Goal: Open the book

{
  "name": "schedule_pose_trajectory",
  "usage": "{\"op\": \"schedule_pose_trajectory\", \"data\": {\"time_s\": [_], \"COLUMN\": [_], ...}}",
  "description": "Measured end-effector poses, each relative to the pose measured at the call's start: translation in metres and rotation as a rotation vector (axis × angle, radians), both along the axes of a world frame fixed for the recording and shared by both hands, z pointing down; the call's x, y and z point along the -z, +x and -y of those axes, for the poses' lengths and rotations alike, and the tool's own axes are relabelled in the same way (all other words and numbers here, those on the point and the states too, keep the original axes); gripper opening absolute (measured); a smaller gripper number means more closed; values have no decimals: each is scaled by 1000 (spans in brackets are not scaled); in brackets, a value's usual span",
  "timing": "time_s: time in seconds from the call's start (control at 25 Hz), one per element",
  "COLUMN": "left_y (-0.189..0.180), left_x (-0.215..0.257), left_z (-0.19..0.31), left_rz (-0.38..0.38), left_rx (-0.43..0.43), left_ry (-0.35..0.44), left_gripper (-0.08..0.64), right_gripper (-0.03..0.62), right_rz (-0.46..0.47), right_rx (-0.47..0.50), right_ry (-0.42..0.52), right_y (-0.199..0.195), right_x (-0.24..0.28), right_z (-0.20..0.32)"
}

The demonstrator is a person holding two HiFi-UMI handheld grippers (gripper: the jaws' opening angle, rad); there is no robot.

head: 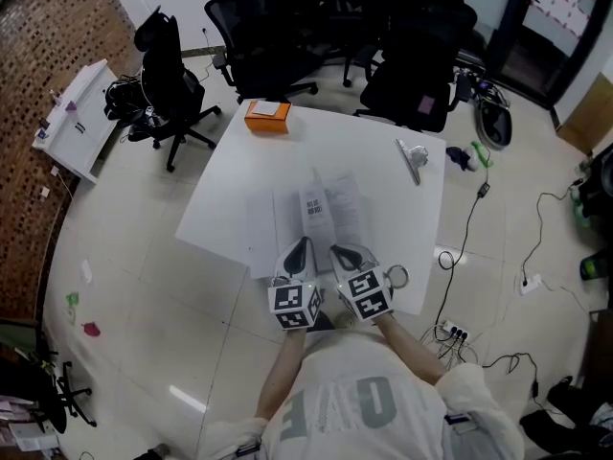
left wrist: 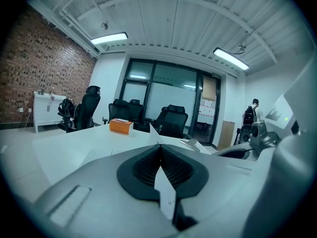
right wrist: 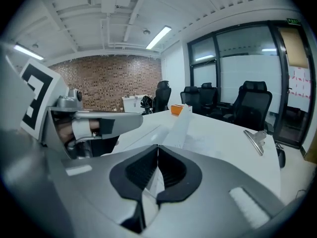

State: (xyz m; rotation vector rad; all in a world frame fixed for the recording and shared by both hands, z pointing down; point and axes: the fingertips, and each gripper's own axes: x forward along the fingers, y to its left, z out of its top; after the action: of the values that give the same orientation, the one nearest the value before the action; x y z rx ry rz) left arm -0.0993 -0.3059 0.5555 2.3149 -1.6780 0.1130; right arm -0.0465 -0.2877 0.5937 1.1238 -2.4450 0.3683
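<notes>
Opening a book by its pages: a person at the near edge of a white table (head: 383, 195) works on a book (head: 330, 209) with a hand-held tool in each hand. The book lies flat on the table just in front of them, partly spread. One printed leaf stands up along its middle.

The left gripper (head: 299, 247) and right gripper (head: 343, 253) sit side by side at the book's near edge, close together. In the left gripper view, the left gripper (left wrist: 160, 148) has its jaws pressed together on a thin white sheet of the book, pinched between the ribbed pads. The right gripper (right wrist: 157, 148) shows much the same in its own view, closed on a thin sheet that runs forward into the raised leaf. An orange box (head: 267, 115) near the far edge and a metal clip (head: 413, 159) off to the right lie well apart from the work.

The opening appears to be under way but not finished.

The main risk is a tear. Each tool grips bare paper rather than a stiff cover, so pulling the two sheets apart too fast or at an angle could rip one near the spine.

A weak pinch could let a sheet slip free and fall shut again. Lifting rather than spreading could drag the light book off the table's near edge.
</notes>
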Motion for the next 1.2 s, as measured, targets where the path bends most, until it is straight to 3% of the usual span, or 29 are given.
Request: {"op": "schedule_pose_trajectory", "data": {"time_s": [0.16, 0.24, 0.32, 0.4, 0.64, 0.76, 0.88, 1.2], "left_y": [3, 9, 14, 15, 17, 18, 22, 18], "left_x": [0, -10, -20, -25, -33, -38, -41, -28], "left_z": [3, 5, 6, 7, 13, 13, 11, 8], "left_rz": [-32, -86, -160, -222, -302, -304, -287, -187], "left_rx": [-18, -47, -80, -99, -143, -149, -155, -144], "left_ry": [6, -49, -124, -175, -254, -297, -330, -240], "left_gripper": [14, 10, 143, 155, 156, 145, 66, 61], "right_gripper": [8, 8, 8, 6, 6, 6, 6, 21], "right_rz": [11, 12, 12, 17, -9, -29, -40, 25], "right_rx": [3, 13, 25, 37, 76, 94, 106, 115], "right_ry": [11, 16, 19, 22, 24, 27, 22, 53], "right_y": [-3, -6, -8, -10, -17, -20, -20, -21], "right_x": [5, 5, 6, 6, 0, -2, -7, 3], "right_z": [0, -1, -4, -7, -13, -14, -17, -20]}}
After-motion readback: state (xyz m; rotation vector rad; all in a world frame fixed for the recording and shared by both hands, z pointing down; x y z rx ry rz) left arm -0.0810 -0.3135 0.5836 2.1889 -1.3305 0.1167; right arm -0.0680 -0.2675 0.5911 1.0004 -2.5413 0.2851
